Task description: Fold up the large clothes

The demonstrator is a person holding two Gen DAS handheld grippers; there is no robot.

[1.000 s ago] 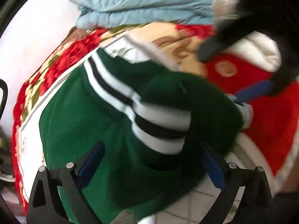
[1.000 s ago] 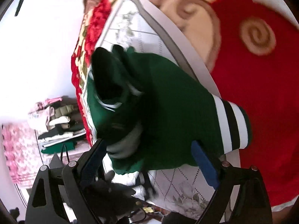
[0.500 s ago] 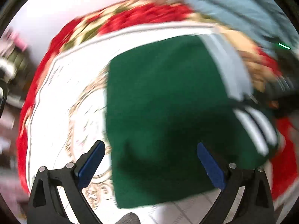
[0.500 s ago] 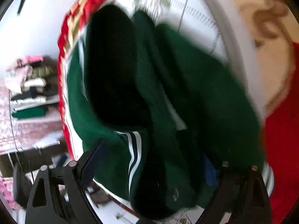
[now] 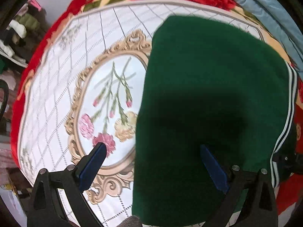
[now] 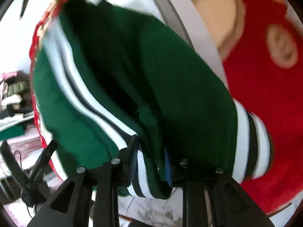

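The right hand-held gripper (image 6: 149, 162) is closing on the striped ribbed edge of the one dark green knit garment with white and black stripes (image 6: 170, 79), and a thick bunch of that edge already sits between its blue pads, so I read it as grasping the cloth. The left hand-held gripper (image 5: 151, 162) hangs released above the same garment, its two blue fingers (image 5: 92, 164) spread wide with nothing pinched: one finger is over the bedcover, the other over the green cloth. The garment lies on a bed, on a white quilted blanket with a gold-framed flower picture and a red rose border (image 5: 56, 87), and in the left wrist view it forms a fairly flat, smooth slab with straight edges, one striped band running down its far side. In the right wrist view several layers are stacked at the gripped end. As a judgement, at least one fold is in and the piece is roughly halved; what seems left is to bring the gripped end over, flatten it and square it up. Beyond it lie a pale blue quilted cover (image 5: 269, 5) at the bed's edge and a stack of folded clothes (image 6: 13, 92) off to the side, too blurred to count. In all: two grippers, one garment in hand, one blanket.
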